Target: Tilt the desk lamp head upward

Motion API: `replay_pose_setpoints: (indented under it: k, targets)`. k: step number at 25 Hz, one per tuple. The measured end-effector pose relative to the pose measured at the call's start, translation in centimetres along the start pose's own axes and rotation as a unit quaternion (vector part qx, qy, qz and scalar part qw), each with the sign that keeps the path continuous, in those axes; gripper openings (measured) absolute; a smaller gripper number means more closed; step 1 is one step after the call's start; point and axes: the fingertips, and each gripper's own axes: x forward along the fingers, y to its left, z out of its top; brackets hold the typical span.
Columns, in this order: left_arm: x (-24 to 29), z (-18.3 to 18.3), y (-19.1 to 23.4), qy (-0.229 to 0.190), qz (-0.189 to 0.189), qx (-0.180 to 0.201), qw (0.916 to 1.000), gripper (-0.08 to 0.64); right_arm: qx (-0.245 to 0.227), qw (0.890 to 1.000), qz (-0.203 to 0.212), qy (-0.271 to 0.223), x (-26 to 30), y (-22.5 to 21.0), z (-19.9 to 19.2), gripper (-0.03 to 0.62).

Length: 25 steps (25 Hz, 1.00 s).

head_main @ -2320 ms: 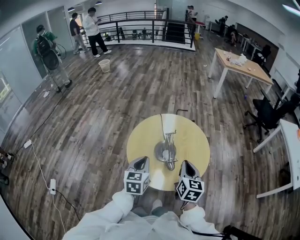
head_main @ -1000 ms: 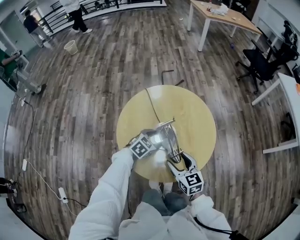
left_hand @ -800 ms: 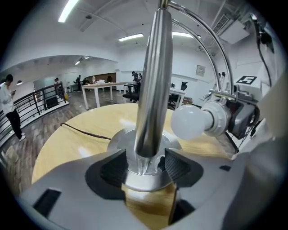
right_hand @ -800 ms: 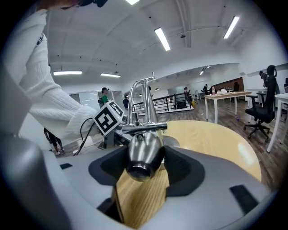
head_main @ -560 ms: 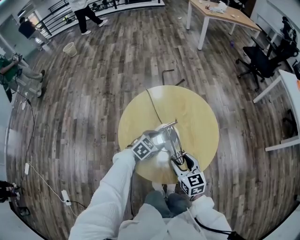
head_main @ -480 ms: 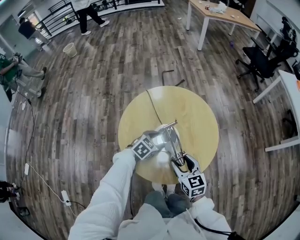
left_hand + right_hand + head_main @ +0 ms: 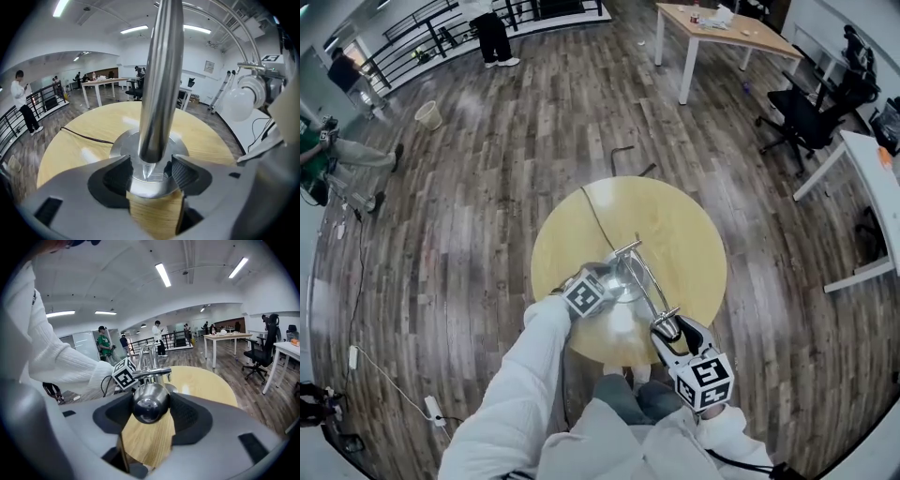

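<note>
A chrome desk lamp stands on the round yellow table (image 7: 675, 225). Its post (image 7: 159, 79) rises from a round base (image 7: 119, 143), and its thin arms (image 7: 642, 270) slope toward me. My left gripper (image 7: 614, 283) (image 7: 149, 174) is shut on the foot of the post at the base. The lamp head (image 7: 666, 323) (image 7: 150, 404) is a shiny dome, held up over the table's near edge. My right gripper (image 7: 668, 330) (image 7: 150, 412) has just been closing, and its pads now press on both sides of the dome. The white bulb (image 7: 241, 101) shows in the left gripper view.
The lamp's dark cable (image 7: 595, 220) runs over the table's far edge to the floor. A wooden desk (image 7: 712, 28), an office chair (image 7: 811, 117) and a white table (image 7: 872, 187) stand to the right. A bin (image 7: 425, 114) and people are far left.
My right gripper has risen and drawn back toward me with the lamp head in its jaws, so the lamp's arms now reach further out. The left gripper has stayed at the base.
</note>
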Motion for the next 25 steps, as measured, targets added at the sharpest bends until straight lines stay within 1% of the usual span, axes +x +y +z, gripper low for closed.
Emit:
replay_pose_setpoints:
  k: [3,5,9,13,16,20,23,25]
  targets:
    - [0.2,-0.4,-0.8,0.013,-0.011,-0.007,0.9998,0.270,-0.003,1.000,-0.008,0.008,-2.0,0.4,1.6,0.261]
    - [0.2,-0.1,-1.0,0.018,-0.011,-0.005,0.9998,0.270,-0.007,1.000,-0.013,0.008,-3.4,0.5,3.1,0.261]
    - [-0.3,0.3,-1.2,0.020,-0.004,-0.005,0.9998,0.268,-0.017,1.000,-0.014,0.001,-6.0,1.2,7.1,0.261]
    - [-0.6,0.4,-1.4,0.024,-0.002,-0.005,0.9997,0.268,-0.036,0.999,-0.010,0.002,-7.4,2.0,11.4,0.259]
    - [-0.3,0.4,-1.6,0.020,-0.002,-0.008,0.9998,0.268,-0.059,0.998,-0.008,-0.001,-7.8,2.6,14.5,0.259]
    - [0.5,0.1,-1.3,0.015,-0.006,-0.018,0.9997,0.268,-0.103,0.995,-0.004,0.014,-7.1,3.4,19.0,0.259]
    - [0.0,0.3,-1.1,0.015,0.005,0.001,0.9999,0.268,-0.142,0.989,-0.008,0.033,-6.5,4.3,21.6,0.256]
    - [-0.3,0.4,-1.2,0.018,0.005,0.006,0.9998,0.268,-0.156,0.987,-0.006,0.047,-5.9,4.5,23.1,0.255]
